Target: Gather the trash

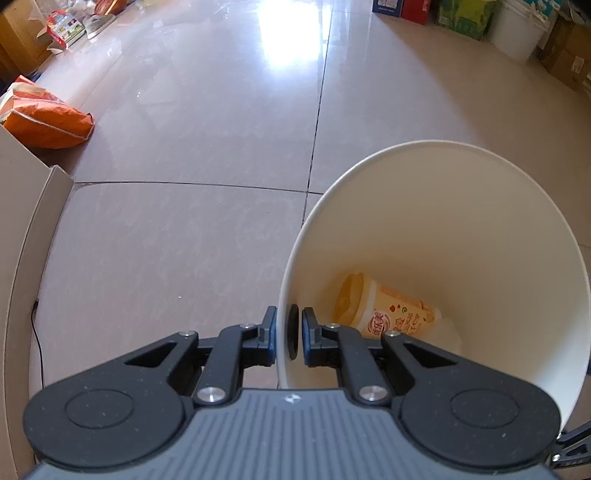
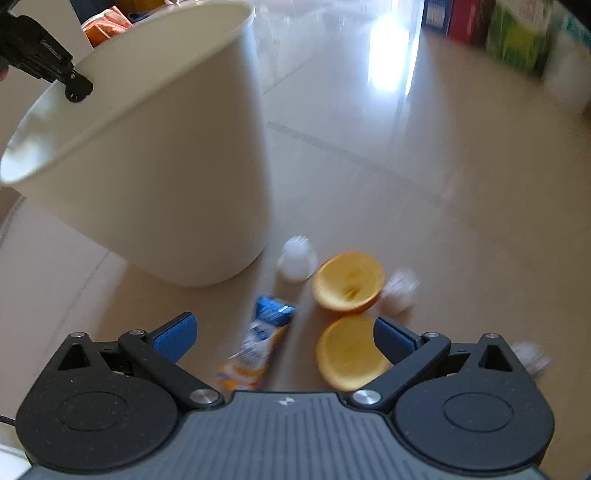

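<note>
Left wrist view: the left gripper [image 1: 289, 334] is clenched on the rim of a white bin [image 1: 436, 258], one pad outside the wall and the other inside it. At the bottom of the bin lies an orange-labelled cup [image 1: 384, 314] on its side, with something pale and translucent just beside it that cannot be identified. A glossy tiled floor [image 1: 207, 147] stretches away beyond the bin, with an orange bag [image 1: 44, 118] at its left edge, a cardboard panel [image 1: 22, 236] in the near left corner, and boxes and a white bucket [image 1: 517, 33] along the far right.

Right wrist view (blurred by motion): the right gripper [image 2: 284, 341] is released, its blue pads [image 2: 173, 338] spread wide and touching nothing. On the floor between and just beyond the pads lies a flattened blue-and-orange wrapper [image 2: 258, 347]. Two orange peel halves [image 2: 349, 282] lie hollow side up, one near the right pad and the other just past it. A small white cap-like piece [image 2: 297, 264] sits near the base of the bin [image 2: 166, 166]; a crumpled white scrap [image 2: 400, 291] lies just beside the farther peel, and another white scrap [image 2: 532, 356] lies to the far right. The bin stands tilted at the left of this view, with the other gripper [image 2: 75, 88] clamped on its rim at the upper left.
</note>
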Action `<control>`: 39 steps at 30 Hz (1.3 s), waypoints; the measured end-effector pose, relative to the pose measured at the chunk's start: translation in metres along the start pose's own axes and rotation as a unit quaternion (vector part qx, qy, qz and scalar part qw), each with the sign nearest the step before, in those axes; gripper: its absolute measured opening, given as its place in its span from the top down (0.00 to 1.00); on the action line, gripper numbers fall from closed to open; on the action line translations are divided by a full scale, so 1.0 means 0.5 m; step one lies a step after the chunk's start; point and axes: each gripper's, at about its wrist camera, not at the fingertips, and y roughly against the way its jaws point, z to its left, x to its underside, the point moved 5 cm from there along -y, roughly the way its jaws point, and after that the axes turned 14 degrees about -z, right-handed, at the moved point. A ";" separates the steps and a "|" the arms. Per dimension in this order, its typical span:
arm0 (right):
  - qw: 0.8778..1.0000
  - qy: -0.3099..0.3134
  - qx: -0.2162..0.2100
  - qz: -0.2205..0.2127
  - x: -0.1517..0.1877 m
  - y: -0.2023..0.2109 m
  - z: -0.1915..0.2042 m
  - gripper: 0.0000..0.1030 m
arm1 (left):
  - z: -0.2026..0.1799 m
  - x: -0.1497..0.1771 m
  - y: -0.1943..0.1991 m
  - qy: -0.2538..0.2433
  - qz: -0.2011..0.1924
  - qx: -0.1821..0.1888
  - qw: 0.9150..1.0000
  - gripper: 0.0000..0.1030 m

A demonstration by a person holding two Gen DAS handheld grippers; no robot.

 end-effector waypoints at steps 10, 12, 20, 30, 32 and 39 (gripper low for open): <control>0.997 -0.039 0.041 0.053 0.072 -0.113 0.045 0.26 | 0.004 -0.003 -0.008 0.004 0.017 0.004 1.000 0.91; 0.996 -0.049 0.056 0.058 0.079 -0.134 0.042 0.26 | 0.004 -0.004 -0.009 0.004 0.020 0.006 1.000 0.91; 0.988 -0.066 0.098 0.104 0.121 -0.218 0.041 0.40 | -0.002 -0.004 -0.013 -0.012 0.030 0.005 0.999 0.91; 0.984 -0.083 0.077 0.135 0.137 -0.226 0.031 0.59 | -0.001 -0.004 -0.013 -0.008 0.031 0.004 0.999 0.91; 0.984 -0.089 0.069 0.141 0.131 -0.226 0.026 0.59 | 0.000 -0.005 -0.013 -0.006 0.034 0.003 0.999 0.91; 0.984 -0.089 0.037 0.148 0.091 -0.163 0.015 0.60 | 0.000 -0.008 -0.016 -0.003 0.041 -0.001 0.999 0.91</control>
